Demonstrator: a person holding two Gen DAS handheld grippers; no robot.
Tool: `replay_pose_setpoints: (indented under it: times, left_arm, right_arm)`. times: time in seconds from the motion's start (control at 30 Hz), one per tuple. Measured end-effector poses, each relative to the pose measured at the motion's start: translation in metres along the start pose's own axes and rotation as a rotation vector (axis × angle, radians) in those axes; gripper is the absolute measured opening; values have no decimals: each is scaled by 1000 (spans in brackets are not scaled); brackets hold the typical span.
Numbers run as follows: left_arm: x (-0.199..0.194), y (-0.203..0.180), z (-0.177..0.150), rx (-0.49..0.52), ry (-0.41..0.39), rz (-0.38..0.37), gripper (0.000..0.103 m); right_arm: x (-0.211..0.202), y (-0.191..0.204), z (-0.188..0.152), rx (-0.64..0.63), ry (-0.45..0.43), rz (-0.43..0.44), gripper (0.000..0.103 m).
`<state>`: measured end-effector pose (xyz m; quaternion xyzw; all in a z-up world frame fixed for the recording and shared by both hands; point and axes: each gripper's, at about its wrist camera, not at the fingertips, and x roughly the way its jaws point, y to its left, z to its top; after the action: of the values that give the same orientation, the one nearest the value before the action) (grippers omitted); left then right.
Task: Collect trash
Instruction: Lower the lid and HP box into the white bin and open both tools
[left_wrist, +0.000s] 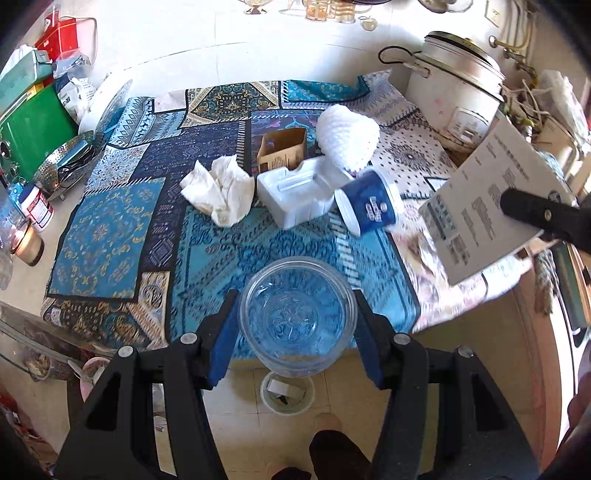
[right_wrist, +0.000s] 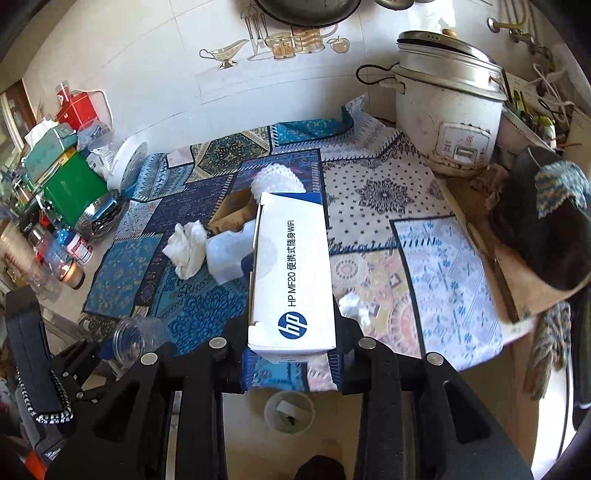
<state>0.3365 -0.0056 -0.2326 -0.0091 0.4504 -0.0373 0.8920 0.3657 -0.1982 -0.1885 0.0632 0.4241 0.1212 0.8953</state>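
Nearest, at six o'clock in both views, a small round white waste bin (left_wrist: 287, 395) stands on the tiled floor just off the table edge, some scraps already inside; both loads hang close above it, presumably so they can be dropped straight in.

The left gripper (left_wrist: 297, 317) has its blue-padded fingers clamped on either side of a clear round plastic jar (left_wrist: 298, 314), mouth facing the camera, so the empty inside shows. The grip looks wide and only side-on, so the smooth wall could slip.

The right gripper (right_wrist: 291, 363) has its fingers closed on the near end of a long white HP-branded cardboard box (right_wrist: 291, 273), which juts out toward twelve o'clock over the patterned blue patchwork tablecloth (right_wrist: 125, 266). Held by one end, it may lever downward.

Farther out, at about eleven o'clock in the left view, more trash waits on the cloth: a crumpled white tissue (left_wrist: 218, 192), a white moulded foam insert (left_wrist: 295, 195), a blue-and-white tub lying on its side (left_wrist: 369, 201), an open brown carton (left_wrist: 282, 149) and a white foam net sleeve (left_wrist: 347, 138). A white rice cooker (left_wrist: 454, 88) stands at one o'clock, likely not trash.
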Motion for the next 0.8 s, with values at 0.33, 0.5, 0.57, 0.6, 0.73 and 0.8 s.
replay_pose_setpoints:
  times: [0.33,0.5,0.57,0.6,0.73,0.8]
  left_arm:
    - [-1,17,-70,25,57,1,57]
    - [37,22,-104,-12,108,28,57]
    - [57,23,-121,-29,109,35,57]
    - [68,24,-130,-38,103,37,57]
    - [124,26,-173,-56,94,38,57]
    - [163,27,-199,-42,109,42,57]
  right_arm:
    - [14,19,-90,53,110,15,29]
    - [45,11,-124,44,163,25,29]
    - [63,5,-139,25,172,40,29]
    - [72,2,-148,17,175,50,29]
    - [120,-11,-190,-13,181,80,29]
    - [153,-21,-215,-7,197,101,29]
